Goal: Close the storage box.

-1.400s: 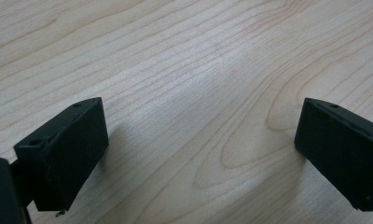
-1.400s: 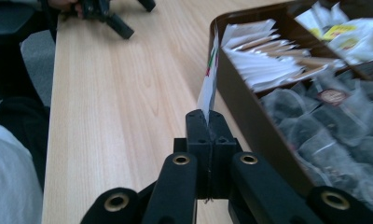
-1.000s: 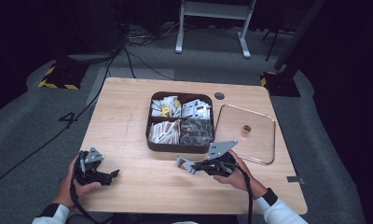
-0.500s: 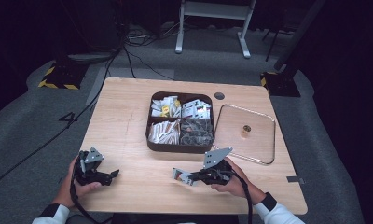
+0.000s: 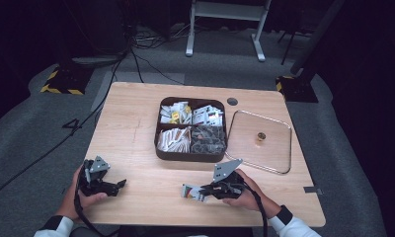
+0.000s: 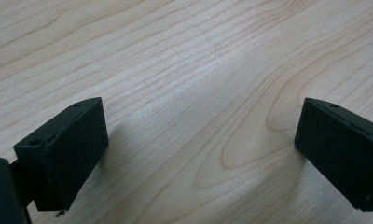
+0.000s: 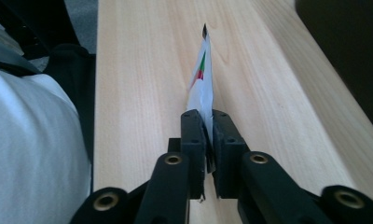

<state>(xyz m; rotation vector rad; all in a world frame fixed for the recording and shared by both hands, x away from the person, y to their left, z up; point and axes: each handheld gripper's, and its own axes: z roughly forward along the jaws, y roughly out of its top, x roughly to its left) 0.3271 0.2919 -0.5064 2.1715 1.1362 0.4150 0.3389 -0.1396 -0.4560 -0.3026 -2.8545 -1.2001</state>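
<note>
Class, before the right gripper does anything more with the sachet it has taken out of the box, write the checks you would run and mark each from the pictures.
1. Sachet between the right gripper pads: ok, though the jaws have just been opening slightly, so the hold may be loosening.
2. Sachet over bare table: ok.
3. Left gripper open, nothing between its jaws, wood beneath: ok.
4. Box uncovered, all four compartments stocked: ok.
5. Clear lid flat on the table, right of the box and apart from both hands: ok.
6. Sachet untorn: cannot tell.
</note>
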